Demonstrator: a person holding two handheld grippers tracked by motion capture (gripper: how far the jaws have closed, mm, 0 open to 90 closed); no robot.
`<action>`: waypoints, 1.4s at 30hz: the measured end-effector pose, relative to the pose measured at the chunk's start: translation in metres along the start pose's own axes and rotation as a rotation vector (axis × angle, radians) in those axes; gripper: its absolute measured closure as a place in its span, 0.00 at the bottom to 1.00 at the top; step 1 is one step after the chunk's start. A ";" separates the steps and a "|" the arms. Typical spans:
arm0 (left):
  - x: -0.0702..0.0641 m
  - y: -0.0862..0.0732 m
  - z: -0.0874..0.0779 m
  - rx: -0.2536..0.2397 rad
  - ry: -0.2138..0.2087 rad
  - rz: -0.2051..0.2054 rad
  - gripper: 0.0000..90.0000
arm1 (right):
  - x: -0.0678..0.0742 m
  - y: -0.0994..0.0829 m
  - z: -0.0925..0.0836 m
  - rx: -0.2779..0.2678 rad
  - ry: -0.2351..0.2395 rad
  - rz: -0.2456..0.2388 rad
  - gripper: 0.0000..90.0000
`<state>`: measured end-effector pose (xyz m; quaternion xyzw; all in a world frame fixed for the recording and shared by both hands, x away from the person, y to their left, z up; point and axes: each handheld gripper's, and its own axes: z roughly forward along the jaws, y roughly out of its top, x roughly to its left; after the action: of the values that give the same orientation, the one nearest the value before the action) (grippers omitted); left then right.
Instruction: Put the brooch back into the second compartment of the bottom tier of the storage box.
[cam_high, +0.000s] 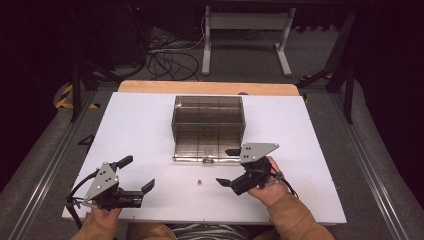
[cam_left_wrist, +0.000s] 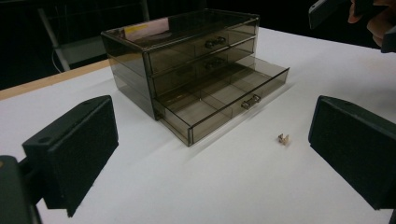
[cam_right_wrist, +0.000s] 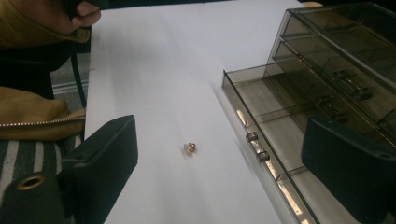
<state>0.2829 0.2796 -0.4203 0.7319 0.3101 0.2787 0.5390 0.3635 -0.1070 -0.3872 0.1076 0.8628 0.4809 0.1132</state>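
Black jaws of the right gripper (cam_right_wrist: 219, 172) stand wide apart with nothing between them, aimed at a small brass piece (cam_right_wrist: 190, 148) that lies on the white table (cam_high: 135, 130) just in front of the smoked-plastic drawer chest (cam_high: 208, 120), whose bottom drawer (cam_left_wrist: 224, 100) is pulled out. Judging by this, the piece goes into that drawer. Best to come down straddling it squarely, pads low to the surface, then close gently. Off to the side, the left gripper (cam_high: 131, 176) also stands open and empty.
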 end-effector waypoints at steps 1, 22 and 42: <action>0.000 0.000 0.000 0.000 0.001 -0.002 0.03 | 0.000 0.001 0.001 0.015 0.000 -0.006 0.16; 0.000 0.000 0.000 0.000 -0.001 0.001 0.03 | -0.001 0.024 0.031 0.218 0.029 -0.082 0.31; 0.001 0.000 0.000 0.003 -0.005 -0.003 0.03 | -0.002 0.028 0.063 0.332 0.077 -0.096 0.39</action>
<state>0.2833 0.2798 -0.4205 0.7329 0.3103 0.2756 0.5391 0.3864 -0.0420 -0.3952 0.0650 0.9381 0.3297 0.0837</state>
